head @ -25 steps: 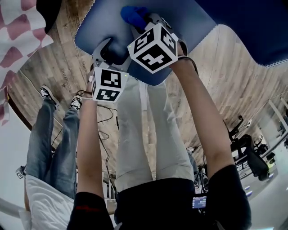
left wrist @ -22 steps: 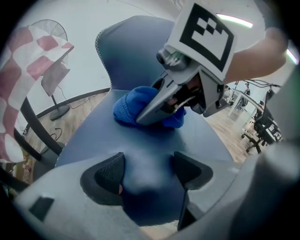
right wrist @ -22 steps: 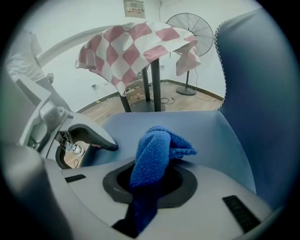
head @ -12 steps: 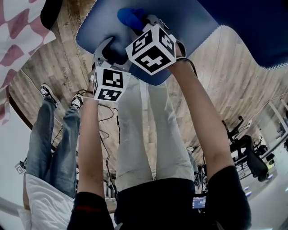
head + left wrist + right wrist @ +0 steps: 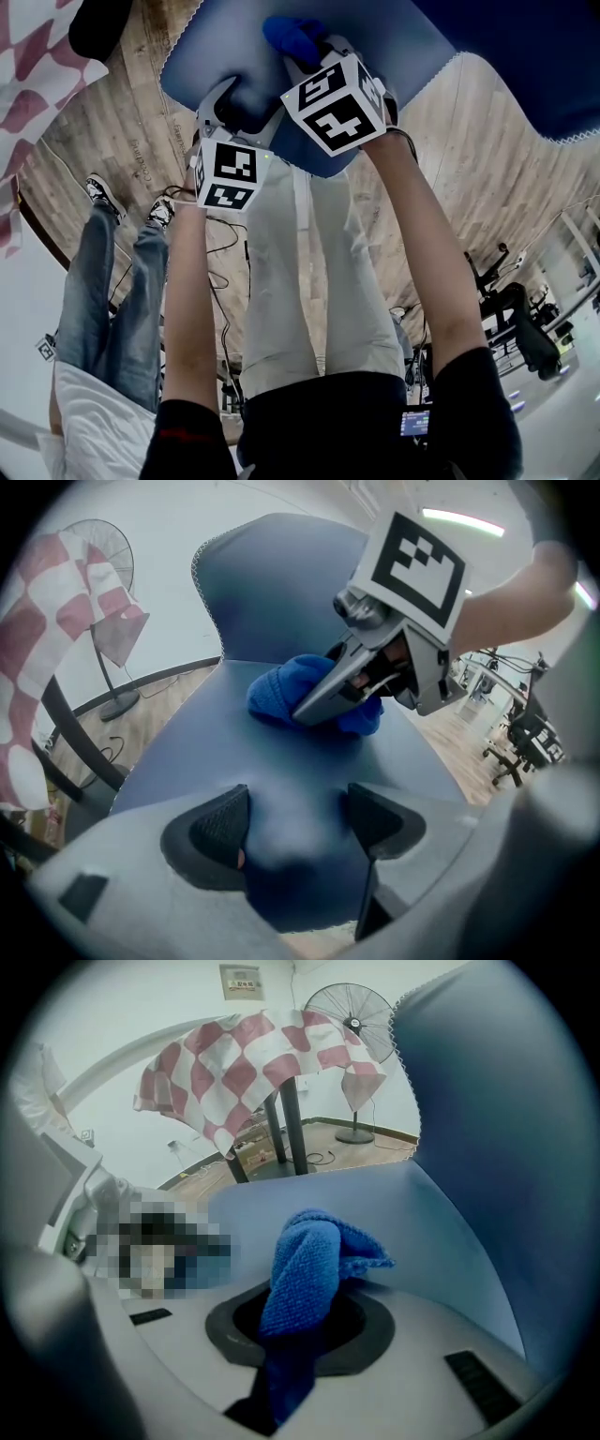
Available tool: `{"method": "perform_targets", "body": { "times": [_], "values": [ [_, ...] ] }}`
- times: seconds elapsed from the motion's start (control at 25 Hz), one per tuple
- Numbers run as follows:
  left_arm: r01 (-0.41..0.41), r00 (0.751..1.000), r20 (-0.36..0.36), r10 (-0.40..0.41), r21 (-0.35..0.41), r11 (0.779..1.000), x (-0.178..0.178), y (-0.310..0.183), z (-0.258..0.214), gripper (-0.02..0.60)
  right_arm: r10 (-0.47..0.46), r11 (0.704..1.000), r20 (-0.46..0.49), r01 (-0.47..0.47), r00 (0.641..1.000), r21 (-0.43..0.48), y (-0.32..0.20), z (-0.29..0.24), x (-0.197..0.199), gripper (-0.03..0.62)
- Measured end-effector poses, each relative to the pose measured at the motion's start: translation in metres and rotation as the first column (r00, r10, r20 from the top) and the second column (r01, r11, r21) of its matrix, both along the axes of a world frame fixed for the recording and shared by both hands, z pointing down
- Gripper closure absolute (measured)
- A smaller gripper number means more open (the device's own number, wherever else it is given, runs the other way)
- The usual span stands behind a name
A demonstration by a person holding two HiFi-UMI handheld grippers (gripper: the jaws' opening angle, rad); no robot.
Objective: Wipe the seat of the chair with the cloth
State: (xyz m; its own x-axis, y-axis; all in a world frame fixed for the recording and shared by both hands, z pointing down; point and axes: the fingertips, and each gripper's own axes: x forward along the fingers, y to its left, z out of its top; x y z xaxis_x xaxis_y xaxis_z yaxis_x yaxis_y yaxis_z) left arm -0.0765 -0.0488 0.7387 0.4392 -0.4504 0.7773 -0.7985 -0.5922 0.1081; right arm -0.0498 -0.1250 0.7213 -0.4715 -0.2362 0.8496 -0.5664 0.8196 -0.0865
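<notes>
— Where is the cloth (image 5: 305, 1269)?

— On the chair's seat (image 5: 225, 752), toward its back edge and about midway between the side edges, just before the backrest (image 5: 272, 583) rises. It is a bright blue towelling cloth, bunched up rather than spread flat.

— Who has it?

— The right tool (image 5: 300, 1321). Its jaws are clenched on the cloth: in the right gripper view the fabric comes up from between them and folds over in a thick roll. In the left gripper view the same tool reaches in from the right, with the bunch pressed down on the seat under its tip.

— And the left tool (image 5: 295, 822)?

— Released. Its two dark pads stand well apart with nothing gripped. It sits at the seat's front edge, and the blue upholstery shows in the gap between the jaws. Whether it touches the seat I cannot tell.

— What else is around?

— A wooden floor (image 5: 122, 141) under the chair. A red-and-white checked sheet (image 5: 244, 1063) is draped over a stand beyond the seat's left edge, and a standing fan (image 5: 352, 1016) is beside it. In the head view a second person in jeans (image 5: 103, 281) stands on the left.
</notes>
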Motion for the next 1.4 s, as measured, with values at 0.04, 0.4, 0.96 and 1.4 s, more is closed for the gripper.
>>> {"method": "perform_targets", "body": {
  "times": [0.04, 0.4, 0.96, 1.4],
  "values": [
    [0.000, 1.000, 0.001, 0.000, -0.001, 1.000, 0.000, 0.000, 0.000, 0.247, 0.012, 1.000, -0.004, -0.012, 1.000, 0.000, 0.001, 0.000, 0.005, 0.540],
    [0.000, 1.000, 0.004, 0.000, -0.007, 1.000, 0.001, -0.003, 0.000, 0.247, 0.115, 0.993, -0.032, -0.115, 0.993, -0.014, 0.007, 0.002, 0.065, 0.540],
    [0.001, 1.000, 0.007, -0.001, -0.007, 1.000, -0.001, -0.001, 0.001, 0.247, 0.229, 0.973, -0.073, -0.230, 0.971, -0.003, 0.022, 0.002, 0.133, 0.540],
    [-0.006, 1.000, 0.002, 0.006, 0.000, 1.000, -0.001, 0.000, 0.004, 0.247, 0.309, 0.951, -0.125, -0.302, 0.943, 0.070, 0.034, 0.004, 0.176, 0.540]
  ]
}}
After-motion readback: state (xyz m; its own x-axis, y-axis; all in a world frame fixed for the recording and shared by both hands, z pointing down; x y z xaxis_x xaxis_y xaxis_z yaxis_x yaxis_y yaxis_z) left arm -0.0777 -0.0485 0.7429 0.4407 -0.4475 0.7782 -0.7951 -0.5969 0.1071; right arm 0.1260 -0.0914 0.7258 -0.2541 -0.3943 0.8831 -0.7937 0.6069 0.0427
